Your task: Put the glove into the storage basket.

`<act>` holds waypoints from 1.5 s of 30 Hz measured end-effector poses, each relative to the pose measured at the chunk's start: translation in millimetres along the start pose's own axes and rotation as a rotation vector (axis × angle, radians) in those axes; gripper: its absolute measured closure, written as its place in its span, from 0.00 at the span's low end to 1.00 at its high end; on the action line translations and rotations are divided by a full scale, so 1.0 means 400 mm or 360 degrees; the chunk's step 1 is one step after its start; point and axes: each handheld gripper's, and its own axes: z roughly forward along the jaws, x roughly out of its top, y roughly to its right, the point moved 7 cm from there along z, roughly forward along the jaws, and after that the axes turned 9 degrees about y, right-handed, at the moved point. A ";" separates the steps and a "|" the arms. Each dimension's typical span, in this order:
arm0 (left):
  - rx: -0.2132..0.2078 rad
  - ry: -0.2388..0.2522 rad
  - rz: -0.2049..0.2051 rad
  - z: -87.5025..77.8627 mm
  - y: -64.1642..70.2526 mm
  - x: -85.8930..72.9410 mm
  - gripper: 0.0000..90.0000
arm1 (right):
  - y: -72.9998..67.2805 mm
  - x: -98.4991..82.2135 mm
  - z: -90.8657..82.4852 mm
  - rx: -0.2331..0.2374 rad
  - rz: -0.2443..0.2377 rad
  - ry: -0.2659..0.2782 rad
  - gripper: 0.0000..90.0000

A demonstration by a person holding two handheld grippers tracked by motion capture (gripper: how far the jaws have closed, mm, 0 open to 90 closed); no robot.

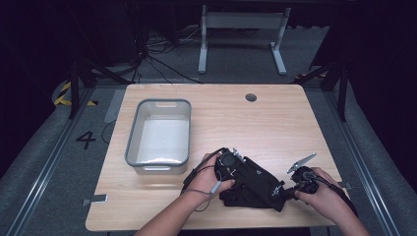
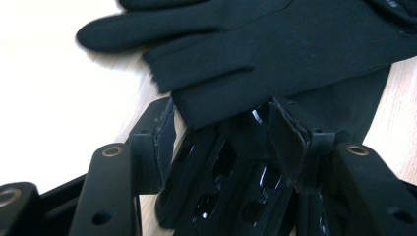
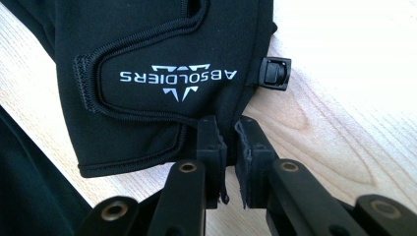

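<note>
- Right now a pair of black gloves (image 1: 253, 182) lies on the near right part of the wooden table (image 1: 275, 123), between the person's two hands, with a grey plastic bin (image 1: 160, 132) standing well apart to the far left.
- The left gripper (image 1: 227, 164) sits at the gloves' left end, finger side; in the left gripper view its jaws stand apart, straddling the fabric where the glove fingers (image 2: 147, 29) fan out, not yet closed on it.
- The right gripper (image 1: 294, 189) is at the opposite end; in the right gripper view its jaws are nearly together, pinching the hem of the cuff (image 3: 162, 83) just below the white brand lettering, beside a small black clip (image 3: 275, 73). The fabric edge seems to run into the narrow gap, so I judge this a grip on the cuff.
- The gloves' long axis runs roughly left to right across the table, slightly slanted, so each gripper holds one end of it: fingers toward the left hand, cuff toward the right.
- For a lift toward the bin, the left gripper is the nearer one and would need to close first; otherwise the gloves would likely hang from the cuff alone.
</note>
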 end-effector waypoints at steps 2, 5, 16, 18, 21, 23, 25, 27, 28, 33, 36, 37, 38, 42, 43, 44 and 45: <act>0.0005 -0.0016 0.0020 0.006 0.001 0.001 0.54 | 0.000 0.000 0.000 -0.0001 -0.0001 0.0001 0.91; 0.0037 -0.0065 0.0041 0.014 -0.004 -0.003 0.65 | -0.002 0.001 0.001 -0.0005 -0.0003 0.0001 0.91; 0.0137 -0.0038 0.0111 0.011 -0.002 0.009 0.95 | -0.003 0.001 0.001 -0.0010 0.0002 0.0004 0.91; 0.0141 -0.0042 0.0114 0.009 -0.001 0.009 0.95 | -0.004 0.001 0.001 -0.0014 -0.0005 0.0004 0.92; 0.0146 -0.0011 0.0112 -0.001 0.005 0.013 0.96 | -0.004 0.003 -0.004 -0.0035 -0.0020 0.0008 0.93; 0.0152 0.0013 0.0129 -0.009 0.007 0.017 0.96 | -0.007 0.004 -0.008 -0.0059 -0.0028 0.0004 0.93; 0.0161 0.0032 0.0128 -0.012 0.010 0.018 0.96 | -0.008 0.006 -0.011 -0.0074 -0.0039 0.0006 0.93; 0.0186 0.0057 0.0162 -0.018 0.010 0.021 0.96 | -0.010 0.010 -0.019 -0.0108 -0.0058 0.0019 0.93; 0.0185 0.0054 0.0159 -0.019 0.011 0.020 0.96 | -0.010 0.011 -0.022 -0.0114 -0.0060 0.0025 0.94; 0.0191 0.0108 0.0176 -0.041 0.024 0.028 0.96 | -0.010 0.025 -0.056 -0.0184 -0.0078 0.0101 0.94; 0.0203 0.0142 0.0194 -0.062 0.031 0.033 0.96 | -0.013 0.034 -0.072 -0.0230 -0.0109 0.0135 0.94; 0.0203 0.0142 0.0194 -0.062 0.031 0.033 0.96 | -0.015 0.037 -0.076 -0.0236 -0.0115 0.0145 0.94; 0.0199 0.0156 0.0190 -0.078 0.036 0.032 0.96 | -0.017 0.040 -0.080 -0.0232 -0.0121 0.0158 0.94; 0.0205 0.0179 0.0186 -0.100 0.041 0.027 0.96 | -0.023 0.051 -0.089 -0.0237 -0.0144 0.0193 0.94; 0.0208 0.0184 0.0186 -0.107 0.043 0.026 0.96 | -0.024 0.055 -0.091 -0.0239 -0.0149 0.0205 0.94; 0.0198 0.0185 0.0182 -0.120 0.047 0.022 0.96 | -0.025 0.062 -0.093 -0.0240 -0.0167 0.0222 0.94; 0.0198 0.0185 0.0182 -0.120 0.047 0.022 0.96 | -0.025 0.066 -0.094 -0.0239 -0.0171 0.0225 0.94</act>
